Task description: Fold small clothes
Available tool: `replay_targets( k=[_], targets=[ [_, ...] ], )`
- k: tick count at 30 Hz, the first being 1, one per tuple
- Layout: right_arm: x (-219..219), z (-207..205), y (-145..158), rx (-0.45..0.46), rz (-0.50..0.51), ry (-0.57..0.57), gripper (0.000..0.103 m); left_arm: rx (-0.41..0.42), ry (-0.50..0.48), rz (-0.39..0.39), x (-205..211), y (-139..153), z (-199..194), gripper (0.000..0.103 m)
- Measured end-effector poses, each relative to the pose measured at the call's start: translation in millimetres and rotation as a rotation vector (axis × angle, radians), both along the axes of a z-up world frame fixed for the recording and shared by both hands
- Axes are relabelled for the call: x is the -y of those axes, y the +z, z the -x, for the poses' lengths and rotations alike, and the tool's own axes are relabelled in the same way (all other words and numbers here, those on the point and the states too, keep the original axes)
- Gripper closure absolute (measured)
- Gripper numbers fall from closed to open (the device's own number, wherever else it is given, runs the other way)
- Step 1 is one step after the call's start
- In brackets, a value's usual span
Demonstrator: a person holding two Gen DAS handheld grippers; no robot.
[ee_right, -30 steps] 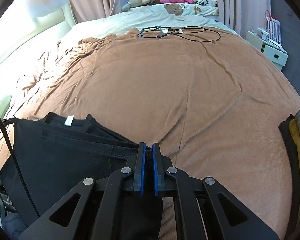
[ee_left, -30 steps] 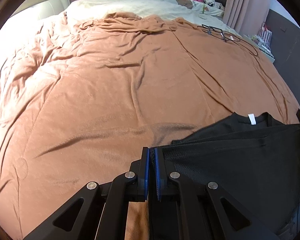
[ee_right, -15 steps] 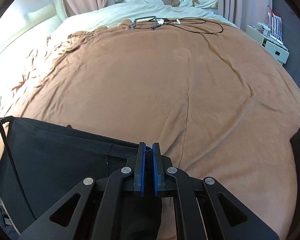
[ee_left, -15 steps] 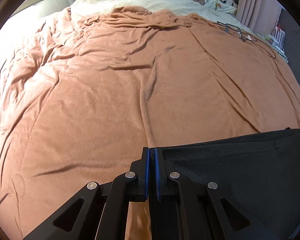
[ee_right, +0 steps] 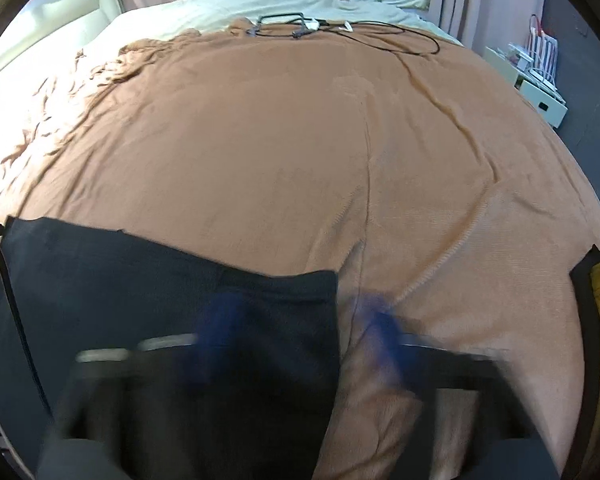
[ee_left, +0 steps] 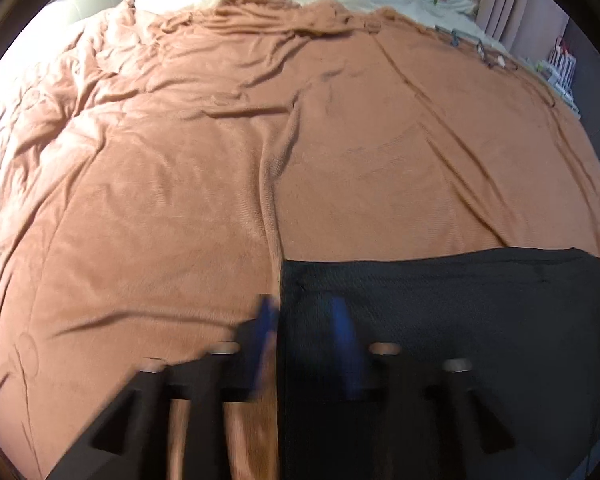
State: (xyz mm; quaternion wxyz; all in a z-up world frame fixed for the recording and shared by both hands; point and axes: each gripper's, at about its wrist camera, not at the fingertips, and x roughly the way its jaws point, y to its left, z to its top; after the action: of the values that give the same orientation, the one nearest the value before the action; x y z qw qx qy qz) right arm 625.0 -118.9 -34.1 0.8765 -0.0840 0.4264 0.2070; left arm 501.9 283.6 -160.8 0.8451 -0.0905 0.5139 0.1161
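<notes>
Left gripper [ee_left: 305, 336]: blurred, fingers spread wide, straddling the left edge of the black garment [ee_left: 440, 320]
Black garment: lies flat at the near edge of the brown blanket [ee_left: 260, 160], folded into a rectangle
Right gripper [ee_right: 300, 332]: blurred, fingers wide apart, over the garment's right edge [ee_right: 180, 292]
Cable [ee_right: 380, 34]: on the far part of the blanket
Folded clothes [ee_right: 598, 284]: stacked at the far right
</notes>
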Motion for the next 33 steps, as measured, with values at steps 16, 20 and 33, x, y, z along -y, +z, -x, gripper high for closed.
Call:
replay_targets(
  k=[16,20,33],
  targets=[
    [33,108,48,0.007,-0.094,0.03,0.0,0.095,-0.044,0.059,35,35,100,0.018],
    [44,132,48,-0.005,-0.097,0.034,0.0,0.115,-0.055,0.074,43,35,124,0.018],
    [63,186,10,-0.095,-0.061,0.019,0.004,0.091,-0.061,0.121,68,-2,180,0.057]
  ],
)
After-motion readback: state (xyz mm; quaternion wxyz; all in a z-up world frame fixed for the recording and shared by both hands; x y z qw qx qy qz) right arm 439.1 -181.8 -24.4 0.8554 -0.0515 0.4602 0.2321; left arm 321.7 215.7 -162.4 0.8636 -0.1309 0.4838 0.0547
